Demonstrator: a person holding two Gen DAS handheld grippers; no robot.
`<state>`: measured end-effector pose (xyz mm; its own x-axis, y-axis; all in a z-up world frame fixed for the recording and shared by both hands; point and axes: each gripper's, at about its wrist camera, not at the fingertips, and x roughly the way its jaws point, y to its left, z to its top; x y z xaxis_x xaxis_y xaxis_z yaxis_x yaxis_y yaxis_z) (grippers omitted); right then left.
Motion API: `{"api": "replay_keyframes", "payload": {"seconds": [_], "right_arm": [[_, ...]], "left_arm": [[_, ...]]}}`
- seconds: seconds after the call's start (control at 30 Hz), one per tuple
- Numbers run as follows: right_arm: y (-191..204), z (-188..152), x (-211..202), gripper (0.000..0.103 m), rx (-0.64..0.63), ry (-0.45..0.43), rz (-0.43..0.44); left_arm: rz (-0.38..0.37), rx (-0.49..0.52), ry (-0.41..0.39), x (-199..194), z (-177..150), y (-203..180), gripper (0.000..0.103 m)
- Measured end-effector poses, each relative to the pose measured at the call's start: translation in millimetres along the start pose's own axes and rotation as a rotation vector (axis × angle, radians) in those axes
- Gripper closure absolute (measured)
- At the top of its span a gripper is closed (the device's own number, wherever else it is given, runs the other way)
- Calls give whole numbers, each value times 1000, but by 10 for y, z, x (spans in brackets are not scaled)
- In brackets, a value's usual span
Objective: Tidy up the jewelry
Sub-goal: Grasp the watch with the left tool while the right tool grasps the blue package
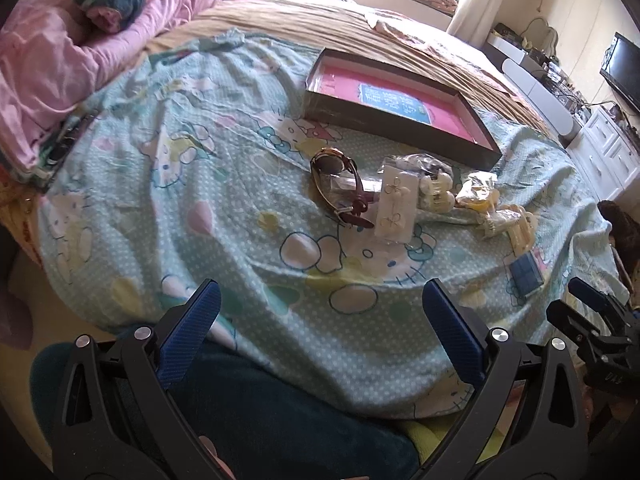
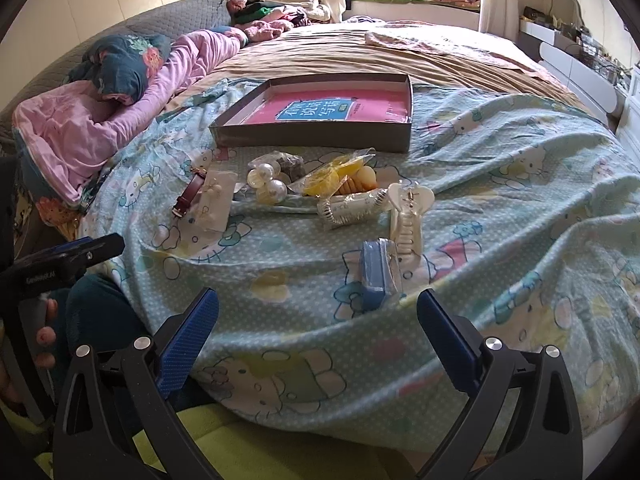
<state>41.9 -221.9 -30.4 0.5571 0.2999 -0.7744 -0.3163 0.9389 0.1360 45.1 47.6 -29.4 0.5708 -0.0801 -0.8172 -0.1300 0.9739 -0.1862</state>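
Note:
A shallow dark box (image 1: 400,128) (image 2: 312,138) with a pink book inside lies on the bed. In front of it lies loose jewelry: sunglasses with a maroon watch strap (image 1: 340,184), an earring card (image 1: 394,204) (image 2: 214,200), pearl pieces (image 2: 268,186), a yellow bagged item (image 2: 332,178), cream hair clips (image 1: 508,224) (image 2: 408,216) and a small blue box (image 1: 526,272) (image 2: 378,276). My left gripper (image 1: 320,304) is open and empty, near the bed's front edge. My right gripper (image 2: 318,316) is open and empty, just short of the blue box.
The bed carries a blue Hello Kitty sheet (image 1: 200,184) (image 2: 520,184), a pink quilt (image 1: 52,68) (image 2: 84,128) at the left and a tan blanket (image 2: 360,52) behind. White drawers and a TV (image 1: 624,68) stand at the right.

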Motion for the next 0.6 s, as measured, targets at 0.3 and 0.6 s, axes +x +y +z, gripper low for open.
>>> {"api": "replay_keyframes", "payload": {"seconds": [0.3,0.6], "right_arm": [[-116,51,239,5,10,16,-8],[-186,51,394,25,29,51,22]], "left_arm": [[-56,-39,59,443,298,93,9],[-59,-48,110,838,623,165,27]]}}
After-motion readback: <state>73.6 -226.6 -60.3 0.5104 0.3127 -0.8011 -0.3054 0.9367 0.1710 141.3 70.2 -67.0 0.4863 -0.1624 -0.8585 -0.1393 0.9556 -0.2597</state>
